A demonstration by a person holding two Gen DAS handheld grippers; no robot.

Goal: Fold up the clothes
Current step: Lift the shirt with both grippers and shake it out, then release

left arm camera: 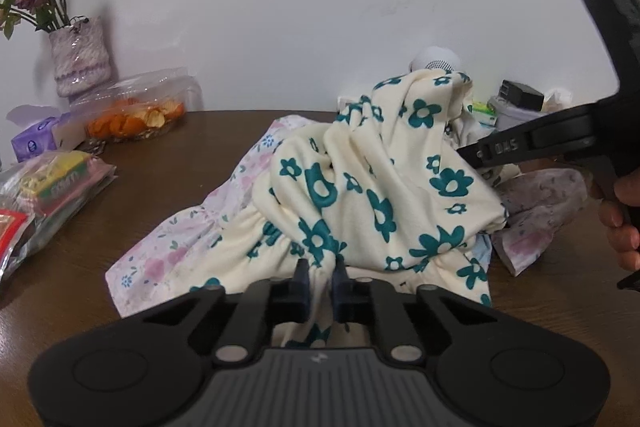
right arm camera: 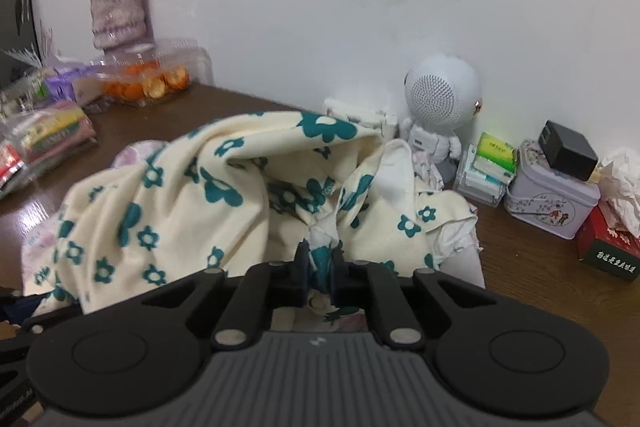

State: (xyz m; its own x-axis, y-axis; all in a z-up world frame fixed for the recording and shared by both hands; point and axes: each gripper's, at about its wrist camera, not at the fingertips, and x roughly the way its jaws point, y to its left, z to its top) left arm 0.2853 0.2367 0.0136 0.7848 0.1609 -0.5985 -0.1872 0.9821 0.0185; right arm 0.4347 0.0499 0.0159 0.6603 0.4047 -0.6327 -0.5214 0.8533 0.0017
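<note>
A cream garment with teal flowers [left arm camera: 372, 187] lies bunched up on the brown table [left arm camera: 168, 183], on top of a pale pink floral cloth [left arm camera: 180, 247]. My left gripper [left arm camera: 320, 271] is shut on the garment's gathered near hem. In the left wrist view my right gripper [left arm camera: 476, 157] reaches in from the right, held by a hand [left arm camera: 624, 223], and pinches the garment's right side. In the right wrist view the right gripper [right arm camera: 320, 259] is shut on a fold of the cream garment [right arm camera: 168, 211], which rises in a hump to the left.
At the back left stand a vase of dried roses [left arm camera: 78, 63], a clear box of orange peels [left arm camera: 136, 115], a tissue pack [left arm camera: 36, 143] and snack bags [left arm camera: 48, 187]. Along the wall at the right: an astronaut speaker [right arm camera: 440, 103], a tin [right arm camera: 548, 203], a red tissue box [right arm camera: 608, 251].
</note>
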